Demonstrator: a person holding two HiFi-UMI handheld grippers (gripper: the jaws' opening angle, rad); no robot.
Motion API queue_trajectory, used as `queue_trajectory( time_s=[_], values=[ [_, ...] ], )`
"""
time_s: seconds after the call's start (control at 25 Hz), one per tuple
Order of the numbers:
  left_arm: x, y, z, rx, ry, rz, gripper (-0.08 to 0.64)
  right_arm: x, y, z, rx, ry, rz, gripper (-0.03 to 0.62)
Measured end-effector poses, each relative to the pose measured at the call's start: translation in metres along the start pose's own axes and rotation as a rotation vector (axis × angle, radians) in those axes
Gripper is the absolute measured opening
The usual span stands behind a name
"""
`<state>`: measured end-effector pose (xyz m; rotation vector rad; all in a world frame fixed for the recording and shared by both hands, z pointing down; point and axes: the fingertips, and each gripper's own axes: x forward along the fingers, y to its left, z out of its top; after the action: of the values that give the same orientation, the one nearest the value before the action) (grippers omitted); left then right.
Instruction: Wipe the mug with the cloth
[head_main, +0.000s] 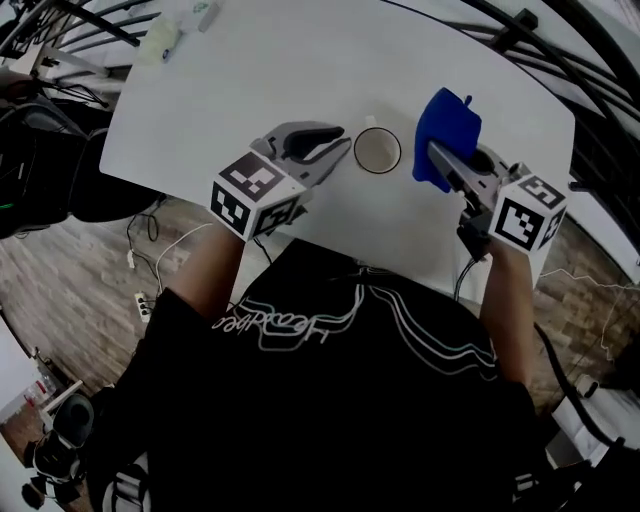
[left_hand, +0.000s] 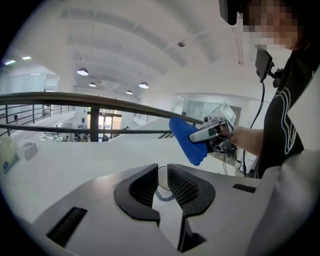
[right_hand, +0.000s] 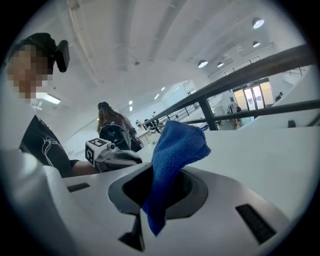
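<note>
Starting at the left, the left gripper (head_main: 346, 139) is seen low over the white table (head_main: 250, 80), its jaws parted by only a narrow gap with nothing clamped between them. Just beyond their tips, upright and mouth upward near the table's near edge, the mug (head_main: 377, 151) is found; its rim is glimpsed through that gap in the left gripper view. No contact with it can be confirmed.

To the mug's right, just beside it but apart, the blue cloth (head_main: 446, 135) is held pinched in the right gripper (head_main: 436, 152), whose jaws are closed on its lower part, so that a loose bunch stands free above them.

The mug is judged hard, smooth and fairly light, and it appears empty, so it would be expected to slide or tip if pushed by the cloth while unheld. A hold across its wall at the rim is suggested, since the handle cannot be clearly made out. The cloth is judged soft and limp; it is best kept pinched near the jaws, with the free bunch pressed against the mug.
</note>
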<state>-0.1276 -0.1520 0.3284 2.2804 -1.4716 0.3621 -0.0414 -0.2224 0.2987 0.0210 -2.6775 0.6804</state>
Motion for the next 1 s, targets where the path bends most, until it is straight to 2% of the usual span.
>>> queue_trajectory(
  time_s=[0.28, 0.48, 0.6, 0.8, 1.0],
  values=[
    [-0.052, -0.081, 0.051, -0.033, -0.134, -0.076, 0.051, -0.046, 0.089, 0.002, -0.105, -0.061, 0.062, 0.051],
    [-0.076, -0.104, 0.068, -0.017, -0.186, -0.047, 0.008, -0.057, 0.131, 0.007, -0.152, -0.110, 0.085, 0.051],
    [-0.085, -0.113, 0.064, -0.005, -0.176, -0.068, 0.008, -0.056, 0.144, 0.013, -0.159, -0.140, 0.080, 0.051],
    [-0.076, -0.141, 0.063, -0.053, -0.166, -0.099, 0.007, -0.077, 0.144, 0.000, -0.107, -0.175, 0.069, 0.051],
    [-0.079, -0.131, 0.067, -0.043, -0.184, -0.111, 0.008, -0.063, 0.148, -0.002, -0.115, -0.159, 0.062, 0.051]
  ],
)
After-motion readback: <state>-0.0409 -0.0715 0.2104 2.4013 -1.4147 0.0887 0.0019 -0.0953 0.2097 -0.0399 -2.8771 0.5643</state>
